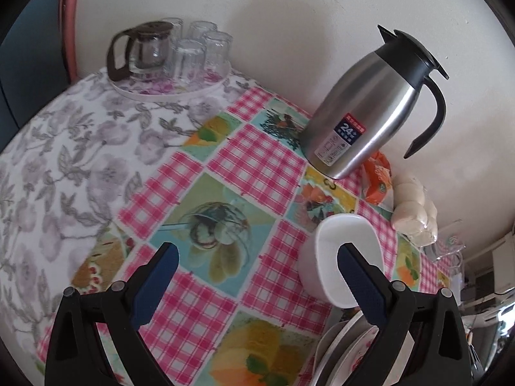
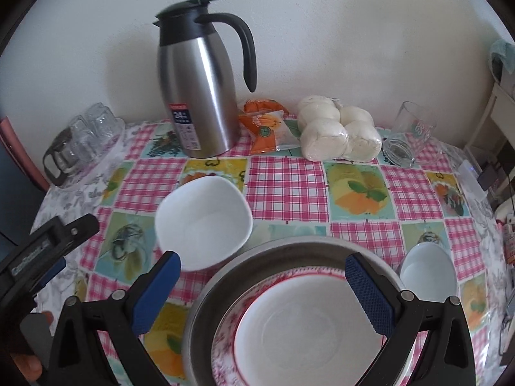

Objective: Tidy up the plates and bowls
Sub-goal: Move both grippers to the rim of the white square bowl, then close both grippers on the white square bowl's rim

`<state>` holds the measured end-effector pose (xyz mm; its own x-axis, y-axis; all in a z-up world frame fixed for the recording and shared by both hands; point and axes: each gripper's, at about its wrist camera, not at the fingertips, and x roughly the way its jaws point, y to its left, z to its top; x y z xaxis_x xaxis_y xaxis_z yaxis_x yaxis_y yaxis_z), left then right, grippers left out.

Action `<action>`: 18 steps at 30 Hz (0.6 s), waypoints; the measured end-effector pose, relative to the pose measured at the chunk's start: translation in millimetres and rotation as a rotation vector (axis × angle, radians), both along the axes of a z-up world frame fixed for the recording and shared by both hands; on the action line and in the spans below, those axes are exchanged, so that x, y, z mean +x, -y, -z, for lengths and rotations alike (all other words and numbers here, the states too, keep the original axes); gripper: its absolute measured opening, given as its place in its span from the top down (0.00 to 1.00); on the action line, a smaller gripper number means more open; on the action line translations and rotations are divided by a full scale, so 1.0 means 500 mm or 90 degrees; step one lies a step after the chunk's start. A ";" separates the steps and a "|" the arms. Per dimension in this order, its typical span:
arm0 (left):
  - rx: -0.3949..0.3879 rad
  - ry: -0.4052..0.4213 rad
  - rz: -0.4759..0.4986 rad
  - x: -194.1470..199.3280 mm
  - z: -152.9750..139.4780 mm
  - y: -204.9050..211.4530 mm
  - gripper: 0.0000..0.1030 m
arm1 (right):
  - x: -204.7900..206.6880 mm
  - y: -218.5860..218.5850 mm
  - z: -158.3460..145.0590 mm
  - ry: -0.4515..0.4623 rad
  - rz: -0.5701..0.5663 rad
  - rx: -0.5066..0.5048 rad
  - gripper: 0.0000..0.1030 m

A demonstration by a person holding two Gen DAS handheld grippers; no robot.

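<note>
Blue-padded fingers of the right gripper [image 2: 262, 284] hang spread wide and empty over a stack of plates [image 2: 309, 328]: a plain white plate lies on a red-flowered one, and both sit inside a grey metal pan [image 2: 206, 292]. Beside the pan, toward the left, stands a white bowl [image 2: 202, 222] with a softly squared rim, upright and empty. A second, smaller white bowl [image 2: 428, 273] stands just right of the pan.

On the other side, the left gripper [image 1: 257, 281] is also released, its fingers parted and holding nothing. In its view the squared bowl sits at its right finger, though whether pad and rim touch I cannot tell.

My guess is the plates are already gathered and the bowls are what remains. Next, it seems, a gripper must close on a bowl's rim, one finger inside and one outside, then lift it onto the stack. Glazed walls may slip, so a firm, level grip matters.

Along the wall, well clear, a steel jug [image 2: 199, 96], a bag of buns [image 2: 338, 135] and a tumbler [image 2: 408, 138] share the checked tabletop [image 2: 286, 180]
</note>
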<state>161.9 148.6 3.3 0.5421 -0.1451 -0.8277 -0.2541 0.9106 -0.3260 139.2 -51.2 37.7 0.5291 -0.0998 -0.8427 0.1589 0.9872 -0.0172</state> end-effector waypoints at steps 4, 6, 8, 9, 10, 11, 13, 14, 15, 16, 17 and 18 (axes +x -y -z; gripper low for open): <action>-0.028 -0.007 0.019 0.019 0.019 0.016 0.05 | 0.033 0.018 0.009 -0.015 0.016 0.017 0.02; -0.042 -0.011 0.029 0.031 0.028 0.027 0.12 | 0.048 0.020 0.012 -0.019 0.020 0.014 0.07; -0.045 -0.015 0.040 0.042 0.035 0.041 0.21 | 0.066 0.018 0.021 -0.035 0.016 0.012 0.14; -0.043 -0.016 0.043 0.044 0.036 0.044 0.21 | 0.074 0.018 0.026 -0.045 0.015 0.013 0.18; -0.041 -0.015 0.048 0.048 0.039 0.050 0.21 | 0.080 0.018 0.032 -0.053 0.015 0.014 0.23; -0.040 -0.016 0.052 0.052 0.042 0.056 0.22 | 0.089 0.020 0.039 -0.061 0.016 0.016 0.25; -0.047 -0.020 0.059 0.057 0.050 0.066 0.26 | 0.098 0.025 0.049 -0.070 0.020 0.021 0.32; -0.052 -0.023 0.062 0.060 0.055 0.071 0.31 | 0.104 0.028 0.057 -0.078 0.023 0.022 0.35; -0.056 -0.027 0.066 0.063 0.060 0.076 0.32 | 0.108 0.029 0.062 -0.085 0.024 0.023 0.39; -0.056 -0.030 0.068 0.065 0.065 0.080 0.32 | 0.112 0.030 0.069 -0.093 0.022 0.022 0.42; -0.054 -0.034 0.070 0.068 0.072 0.086 0.32 | 0.117 0.029 0.077 -0.104 0.019 0.020 0.44; -0.056 -0.037 0.073 0.069 0.076 0.089 0.32 | 0.120 0.028 0.082 -0.110 0.017 0.018 0.48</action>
